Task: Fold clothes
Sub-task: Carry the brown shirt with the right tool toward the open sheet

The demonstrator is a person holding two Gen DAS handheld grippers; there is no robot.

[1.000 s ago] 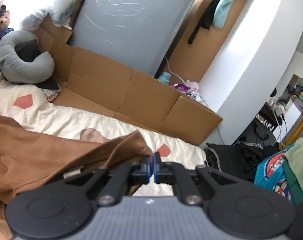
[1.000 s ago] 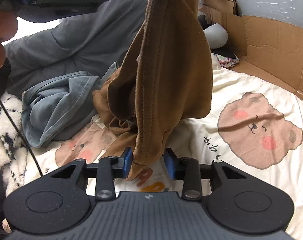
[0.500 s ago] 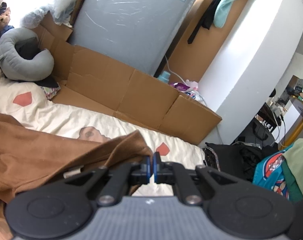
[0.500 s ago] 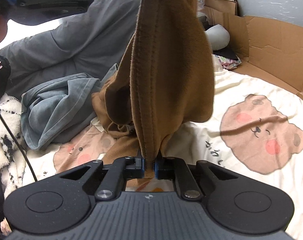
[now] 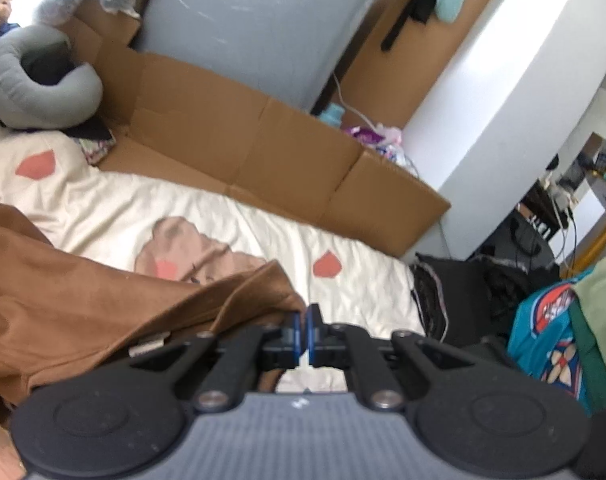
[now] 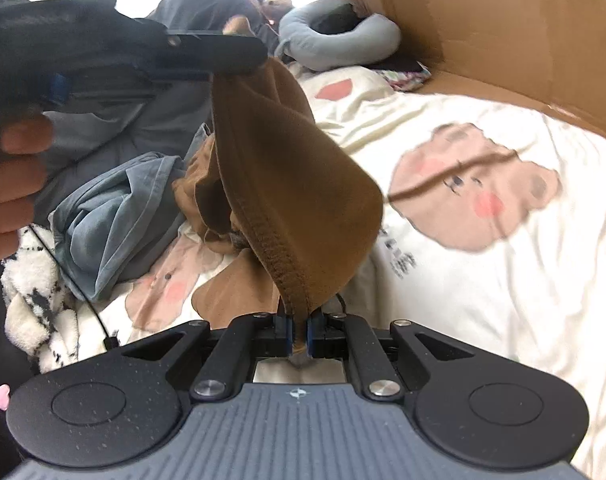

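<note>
A brown garment hangs in the air between both grippers above the cream bedsheet with bear prints. My right gripper is shut on its stitched hem, and the cloth rises from there up to the left. My left gripper shows at the upper left of the right wrist view, held by a hand, pinching another corner. In the left wrist view my left gripper is shut on a corner of the brown garment, which trails off to the left over the sheet.
A grey-blue garment and a black-and-white fleece lie piled left of the brown one. A grey neck pillow and cardboard walls edge the bed. Folded clothes and dark bags lie at the right.
My right gripper closed onto the brown garment's hem, then swung sideways with it. The cloth now slants between the two grippers. The left gripper kept its hold and barely moved.
</note>
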